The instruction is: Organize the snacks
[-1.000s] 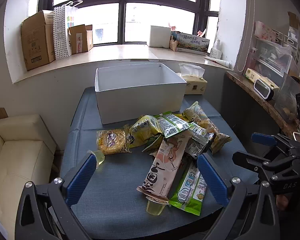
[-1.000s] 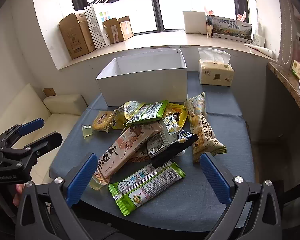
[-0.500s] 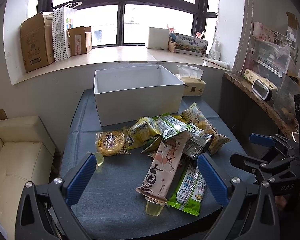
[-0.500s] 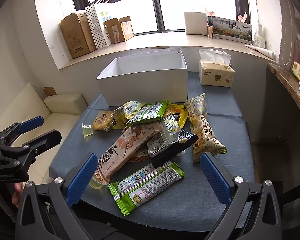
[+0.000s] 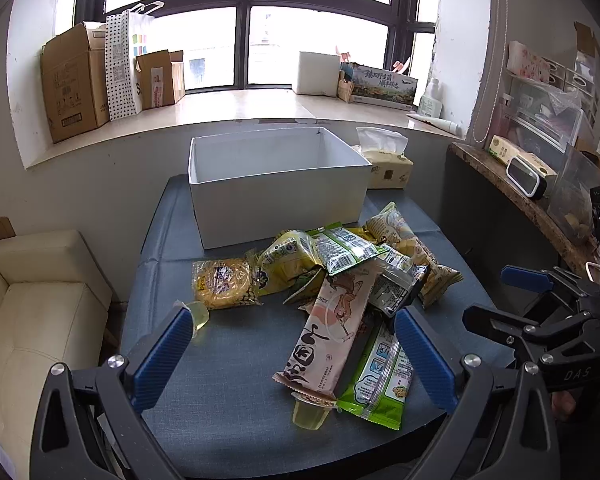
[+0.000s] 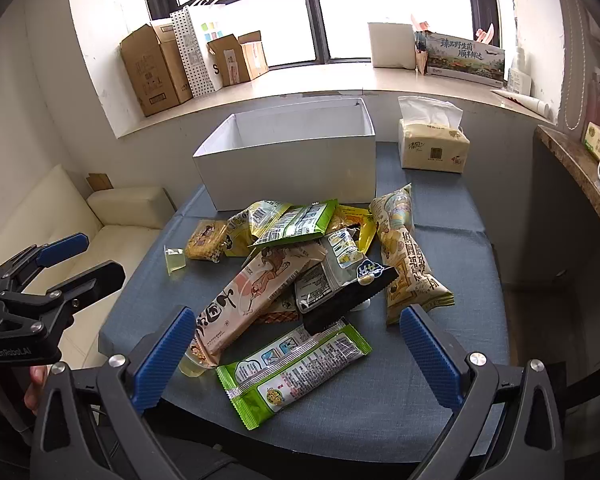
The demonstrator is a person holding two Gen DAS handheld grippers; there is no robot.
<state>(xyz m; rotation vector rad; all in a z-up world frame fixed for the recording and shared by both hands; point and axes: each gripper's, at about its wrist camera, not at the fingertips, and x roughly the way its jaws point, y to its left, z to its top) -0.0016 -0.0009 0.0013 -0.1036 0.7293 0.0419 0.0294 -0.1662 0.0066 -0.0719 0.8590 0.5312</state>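
Note:
Several snack packets lie heaped on the blue-grey table point(image 5: 228, 360): a long pink packet point(image 5: 332, 324) point(image 6: 256, 292), a green packet point(image 5: 380, 376) point(image 6: 296, 368), a round yellow cake pack point(image 5: 222, 282) point(image 6: 206, 240), a tall beige bag point(image 6: 404, 252) and two small jelly cups point(image 5: 310, 410) point(image 6: 175, 259). Behind the heap stands a white box point(image 5: 276, 184) point(image 6: 292, 160) with its top open. My left gripper point(image 5: 292, 354) is open over the table's near edge, holding nothing. My right gripper point(image 6: 296, 354) is open too, above the green packet.
A tissue box point(image 6: 432, 144) sits at the table's back right. A cream sofa point(image 5: 32, 312) is to the left. The window sill behind holds cardboard boxes point(image 5: 76, 84). A wooden shelf point(image 5: 528, 192) with clutter runs along the right.
The left gripper has edged slightly closer to the heap. The right gripper has barely moved. Both remain open.

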